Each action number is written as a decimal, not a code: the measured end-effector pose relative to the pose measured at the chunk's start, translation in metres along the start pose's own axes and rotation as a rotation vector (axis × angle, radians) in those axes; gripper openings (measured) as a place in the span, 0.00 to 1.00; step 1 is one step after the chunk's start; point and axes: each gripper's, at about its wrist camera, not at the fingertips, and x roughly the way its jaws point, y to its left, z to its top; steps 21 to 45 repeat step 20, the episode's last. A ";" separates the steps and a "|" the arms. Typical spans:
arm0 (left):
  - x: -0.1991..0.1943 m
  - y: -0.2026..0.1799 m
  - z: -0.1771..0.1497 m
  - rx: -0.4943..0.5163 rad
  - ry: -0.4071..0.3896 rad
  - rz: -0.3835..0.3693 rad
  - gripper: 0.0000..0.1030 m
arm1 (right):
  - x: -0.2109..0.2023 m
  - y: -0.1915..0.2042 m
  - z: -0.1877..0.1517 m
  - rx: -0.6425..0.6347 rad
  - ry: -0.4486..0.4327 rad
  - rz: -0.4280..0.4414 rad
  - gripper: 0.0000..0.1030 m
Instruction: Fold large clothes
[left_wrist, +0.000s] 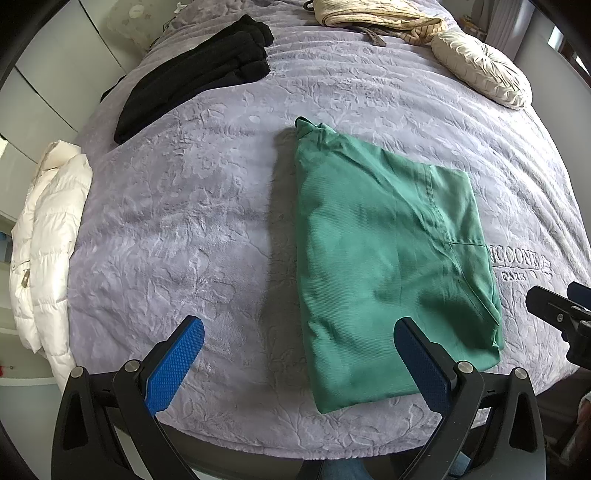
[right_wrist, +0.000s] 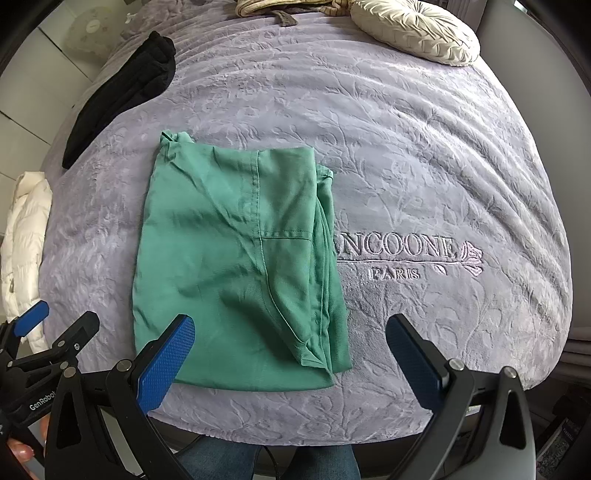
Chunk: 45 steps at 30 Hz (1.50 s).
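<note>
Bedspread (right_wrist: 406, 147): folded green garment (right_wrist: 236, 258) ahead, untouched by spread fingers (right_wrist: 166, 365).

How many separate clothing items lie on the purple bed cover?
4, perhaps more hidden: folded green garment near the front edge, black garment far left, white puffer jacket at the left edge, beige striped garment at the far end.
</note>
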 end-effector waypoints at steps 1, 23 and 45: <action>0.000 0.000 0.000 -0.001 0.000 0.000 1.00 | 0.000 0.000 0.000 -0.001 0.000 0.000 1.00; -0.005 -0.002 0.000 0.023 -0.023 -0.012 1.00 | 0.001 0.003 -0.003 -0.002 0.006 -0.002 1.00; -0.005 -0.002 0.000 0.023 -0.023 -0.012 1.00 | 0.001 0.003 -0.003 -0.002 0.006 -0.002 1.00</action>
